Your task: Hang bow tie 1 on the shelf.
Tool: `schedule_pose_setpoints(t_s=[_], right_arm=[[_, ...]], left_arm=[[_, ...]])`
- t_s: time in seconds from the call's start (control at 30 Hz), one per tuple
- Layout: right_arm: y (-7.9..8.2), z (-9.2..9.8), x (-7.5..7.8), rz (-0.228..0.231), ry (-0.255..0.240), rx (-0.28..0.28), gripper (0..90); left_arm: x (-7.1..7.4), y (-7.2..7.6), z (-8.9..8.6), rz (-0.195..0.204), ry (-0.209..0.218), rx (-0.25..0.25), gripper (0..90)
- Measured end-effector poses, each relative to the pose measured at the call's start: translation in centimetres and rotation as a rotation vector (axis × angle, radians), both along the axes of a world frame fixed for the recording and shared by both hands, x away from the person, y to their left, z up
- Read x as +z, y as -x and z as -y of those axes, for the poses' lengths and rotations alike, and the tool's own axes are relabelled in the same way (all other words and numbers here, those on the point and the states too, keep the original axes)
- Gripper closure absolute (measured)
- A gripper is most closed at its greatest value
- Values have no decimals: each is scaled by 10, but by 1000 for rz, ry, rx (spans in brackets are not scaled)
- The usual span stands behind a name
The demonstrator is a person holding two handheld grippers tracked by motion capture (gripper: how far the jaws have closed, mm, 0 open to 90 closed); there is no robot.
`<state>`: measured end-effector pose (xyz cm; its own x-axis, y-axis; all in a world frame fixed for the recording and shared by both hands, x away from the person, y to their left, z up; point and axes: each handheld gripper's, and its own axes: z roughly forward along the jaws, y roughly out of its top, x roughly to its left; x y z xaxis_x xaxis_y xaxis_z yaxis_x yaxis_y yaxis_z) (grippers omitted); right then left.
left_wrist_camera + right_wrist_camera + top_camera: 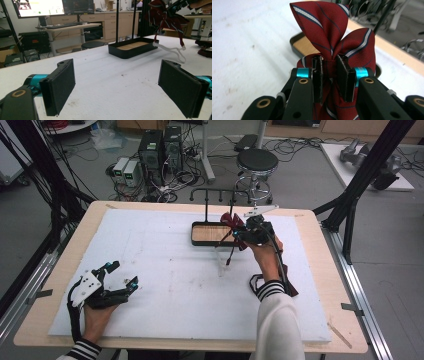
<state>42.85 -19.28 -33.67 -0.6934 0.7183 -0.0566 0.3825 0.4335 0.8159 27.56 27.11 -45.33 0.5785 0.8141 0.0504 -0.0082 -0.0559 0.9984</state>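
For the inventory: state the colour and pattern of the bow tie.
Dark red bow tie with white-and-navy diagonal stripes; clearest in the right gripper view.

The red striped bow tie point(334, 37) runs off the bottom edge in the right gripper view; its knot hides between the pads point(345, 75) of the right gripper point(331, 77)

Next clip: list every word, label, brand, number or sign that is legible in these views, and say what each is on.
No text can be read.
Monitors behind the table, left gripper view: windows with lines of writing, too small and blurred to read.
Computer towers on the floor, high view: no legible marks.
Red striped bow tie held in the right gripper: stripes, no lettering.
Black tray and left gripper: no labels.
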Motion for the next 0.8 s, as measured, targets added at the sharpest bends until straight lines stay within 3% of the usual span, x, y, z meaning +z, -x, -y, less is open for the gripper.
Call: schedule_pose_setpoints(t_s=[0.13,0.47,0.8], right_arm=[[3,4,7,50,-39,-21,764],[12,12,20,151,-65,-75,765],[12,22,34,200,-125,-143,764]], left_arm=[[0,0,0,0,0,0,143],[0,0,0,0,-3,0,143],[0,0,0,-2,-1,1,143]])
